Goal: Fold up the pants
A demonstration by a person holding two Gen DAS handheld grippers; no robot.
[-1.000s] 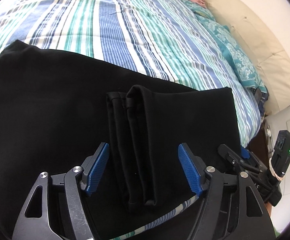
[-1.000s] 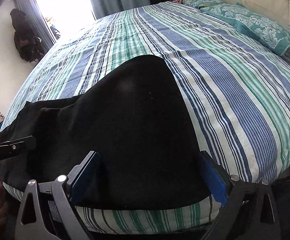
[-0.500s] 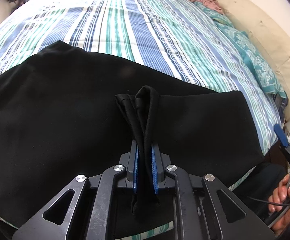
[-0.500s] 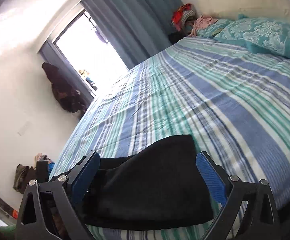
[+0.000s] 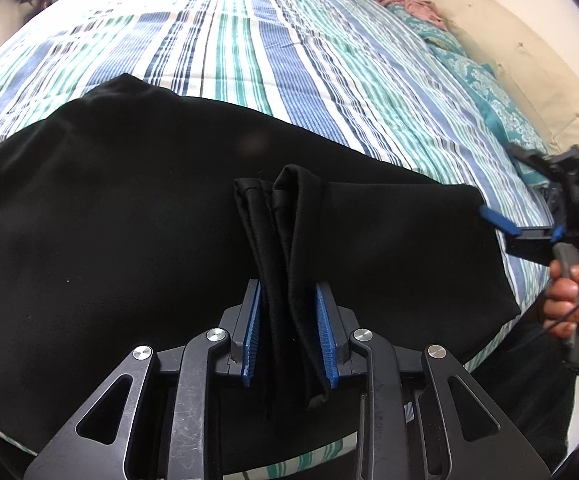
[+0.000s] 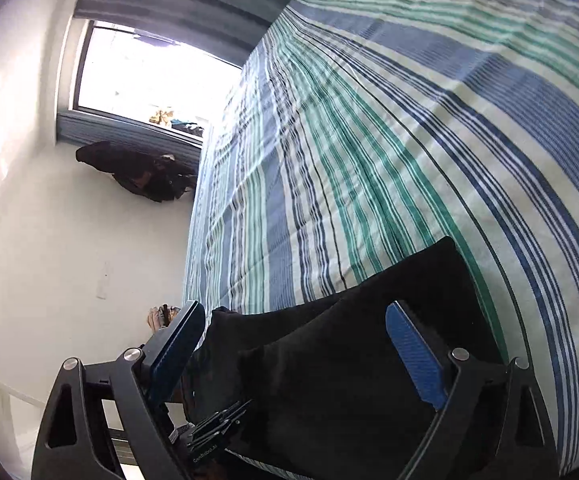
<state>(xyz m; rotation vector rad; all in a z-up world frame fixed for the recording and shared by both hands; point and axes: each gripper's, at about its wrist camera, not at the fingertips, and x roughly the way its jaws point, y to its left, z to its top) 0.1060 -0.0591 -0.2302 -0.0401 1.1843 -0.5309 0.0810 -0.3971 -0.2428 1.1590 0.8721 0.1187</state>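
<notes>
My left gripper (image 5: 289,334) is pinching the bunched hem of the black pants (image 5: 129,220), which lie at the near edge of the striped bed (image 5: 269,40). Right gripper (image 6: 293,356) is spread wide at the pants' right edge; lots of bare bedspread beyond.

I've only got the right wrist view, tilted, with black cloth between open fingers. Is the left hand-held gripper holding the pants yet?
Observer: Yes. The left hand-held gripper is pinching a bunched fold of the black pants.
Operator: Is that fold lifted or flat?
Observer: It stands up from the cloth as a ridge between the blue pads.
Operator: Where is my right hand-held gripper relative to the pants?
Observer: From the left wrist view, the right hand-held gripper is at the pants' right corner, fingers open, over the striped bedspread.
</notes>
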